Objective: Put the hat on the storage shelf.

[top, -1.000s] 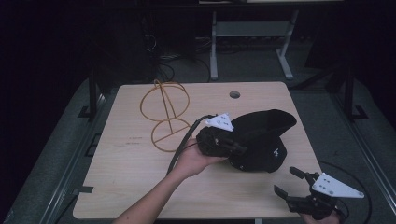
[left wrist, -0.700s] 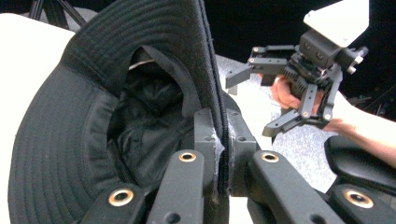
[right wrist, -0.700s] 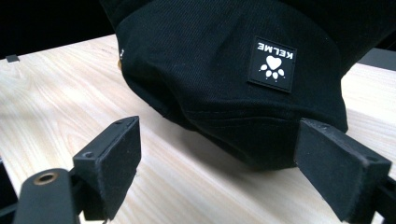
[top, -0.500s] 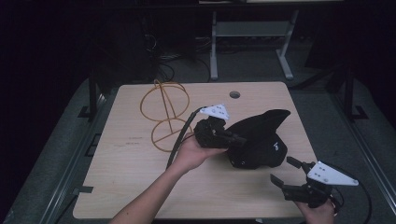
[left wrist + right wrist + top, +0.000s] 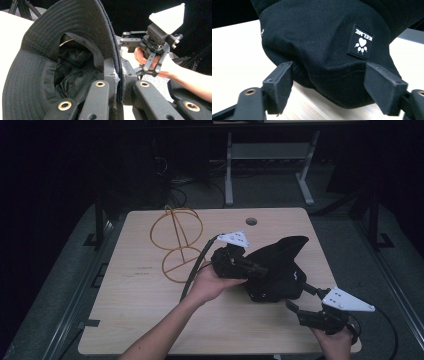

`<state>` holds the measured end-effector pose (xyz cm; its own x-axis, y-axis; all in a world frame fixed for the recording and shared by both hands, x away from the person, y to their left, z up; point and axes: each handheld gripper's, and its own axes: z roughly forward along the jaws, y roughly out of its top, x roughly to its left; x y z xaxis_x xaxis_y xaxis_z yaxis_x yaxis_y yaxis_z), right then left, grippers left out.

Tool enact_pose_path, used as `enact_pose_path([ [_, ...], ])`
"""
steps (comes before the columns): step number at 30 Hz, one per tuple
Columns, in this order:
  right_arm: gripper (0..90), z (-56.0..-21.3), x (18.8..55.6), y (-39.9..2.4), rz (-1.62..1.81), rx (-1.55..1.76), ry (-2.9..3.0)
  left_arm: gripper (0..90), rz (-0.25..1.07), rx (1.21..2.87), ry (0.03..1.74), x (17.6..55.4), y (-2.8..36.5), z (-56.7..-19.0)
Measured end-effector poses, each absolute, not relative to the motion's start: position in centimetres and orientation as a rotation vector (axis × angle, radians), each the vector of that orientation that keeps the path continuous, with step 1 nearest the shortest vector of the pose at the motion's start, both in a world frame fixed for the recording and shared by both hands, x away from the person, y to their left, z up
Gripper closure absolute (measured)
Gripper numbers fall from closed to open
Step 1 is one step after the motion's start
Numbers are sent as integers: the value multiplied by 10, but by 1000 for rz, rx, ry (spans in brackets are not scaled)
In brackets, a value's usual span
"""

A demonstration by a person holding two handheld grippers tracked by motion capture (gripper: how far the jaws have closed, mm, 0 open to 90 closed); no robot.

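My right gripper (image 5: 300, 312) is nearest to me, and its jaws stand wide and hold nothing; they have just been closing a little, with the round crown of the black cotton bucket hat (image 5: 324, 50) straight ahead, between them but not touched. The hat rests on the pale wooden surface (image 5: 140, 320), its brim lifted at the far side. My left gripper (image 5: 252, 268) pinches that brim edge flat, jaws narrow, from the side opposite my right jaws. I judge the right hand must go forward to grip. Farther off stands the thin yellow wire stand (image 5: 177, 242).
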<state>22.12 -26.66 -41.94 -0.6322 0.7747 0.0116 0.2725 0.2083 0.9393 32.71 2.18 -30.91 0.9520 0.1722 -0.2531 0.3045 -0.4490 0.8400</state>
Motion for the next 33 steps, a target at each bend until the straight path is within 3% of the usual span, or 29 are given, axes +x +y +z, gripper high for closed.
enact_pose_path([
  [10,487,-421,225,-263,1401,934,2038,855,-150,2063,327,326,20,-308],
  [14,649,-421,225,-263,1404,915,2048,854,-135,2069,326,325,19,-308],
  [16,665,-421,225,-262,1404,912,2048,854,-131,2072,324,325,19,-308],
  [18,750,-422,225,-262,1402,907,2053,850,-118,2084,317,324,19,-308],
  [23,828,-422,225,-262,1395,897,2050,799,-70,2111,309,321,18,-308],
  [33,846,-417,226,-266,1423,926,2050,678,-15,2128,325,320,23,-305],
])
